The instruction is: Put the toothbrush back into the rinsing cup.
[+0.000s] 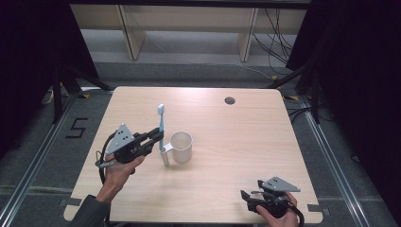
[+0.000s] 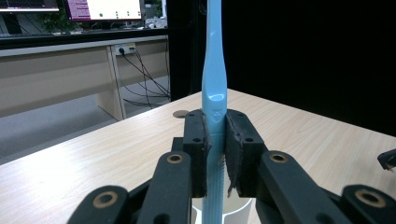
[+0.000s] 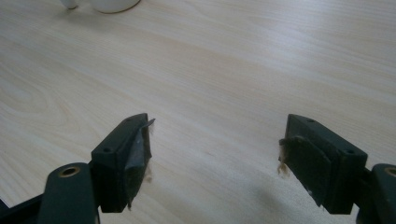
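Nearest to the high camera, at the bottom right edge of the wooden table (image 1: 227,189), the right gripper (image 1: 245,196) is held low in the person's right hand (image 1: 279,215). Its 2 jaws are seen wide apart in the right gripper view, with only bare wood between them and nothing gripped.

At the left side, the left gripper (image 1: 156,137) is held by the left hand (image 1: 118,170) above the table. A light blue toothbrush (image 1: 161,124) is clamped upright between its 2 jaws, which are closed against the handle, as is seen in the left gripper view (image 2: 214,140). The brush head is pointed upward.

A white cup (image 1: 181,146) is placed just beside the toothbrush, near the middle of the table. The lower end of the toothbrush seems to be just outside the cup, by its handle, but this cannot be told for sure. A round cable hole (image 1: 230,100) is seen near the far edge.
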`<action>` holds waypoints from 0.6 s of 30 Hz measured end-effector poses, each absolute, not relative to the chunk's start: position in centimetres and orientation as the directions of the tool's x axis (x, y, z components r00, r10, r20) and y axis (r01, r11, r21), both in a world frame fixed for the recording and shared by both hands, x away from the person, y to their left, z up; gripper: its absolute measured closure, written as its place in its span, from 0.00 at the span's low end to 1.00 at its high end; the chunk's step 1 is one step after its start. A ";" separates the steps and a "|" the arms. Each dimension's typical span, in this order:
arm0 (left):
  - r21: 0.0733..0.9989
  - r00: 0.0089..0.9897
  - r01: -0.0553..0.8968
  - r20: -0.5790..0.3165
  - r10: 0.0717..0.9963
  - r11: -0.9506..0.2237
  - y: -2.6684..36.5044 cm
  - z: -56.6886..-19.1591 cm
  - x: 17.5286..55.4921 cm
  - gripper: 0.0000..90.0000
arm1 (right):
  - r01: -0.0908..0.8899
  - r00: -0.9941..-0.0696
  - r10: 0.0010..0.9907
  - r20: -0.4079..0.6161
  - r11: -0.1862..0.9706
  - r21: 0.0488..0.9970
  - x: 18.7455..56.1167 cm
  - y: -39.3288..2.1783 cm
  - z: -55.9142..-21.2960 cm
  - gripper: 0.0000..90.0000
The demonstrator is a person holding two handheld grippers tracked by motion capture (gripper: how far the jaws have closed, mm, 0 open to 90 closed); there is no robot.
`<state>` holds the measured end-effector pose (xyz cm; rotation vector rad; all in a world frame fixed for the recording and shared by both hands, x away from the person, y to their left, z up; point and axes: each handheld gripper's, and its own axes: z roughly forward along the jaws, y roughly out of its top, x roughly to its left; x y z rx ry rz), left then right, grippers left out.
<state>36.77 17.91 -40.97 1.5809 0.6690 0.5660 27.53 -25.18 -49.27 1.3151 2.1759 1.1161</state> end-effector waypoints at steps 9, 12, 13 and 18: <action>0.995 0.704 0.088 -0.032 0.710 -0.042 17.9 -41.5 37.1 0.87 | 0.575 -0.505 0.858 0.093 0.255 0.777 27.6 -25.2 -49.3 0.27; 0.995 0.701 0.086 -0.033 0.712 -0.040 17.8 -41.7 37.0 0.87 | 0.574 -0.508 0.856 0.091 0.258 0.777 27.6 -25.2 -49.3 0.27; 0.996 0.702 0.086 -0.036 0.711 -0.035 17.8 -41.8 37.0 0.87 | 0.575 -0.506 0.858 0.093 0.255 0.777 27.6 -25.2 -49.3 0.27; 0.996 0.697 0.079 -0.035 0.716 -0.028 17.8 -42.2 36.9 0.87 | 0.572 -0.509 0.856 0.090 0.258 0.778 27.6 -25.2 -49.4 0.27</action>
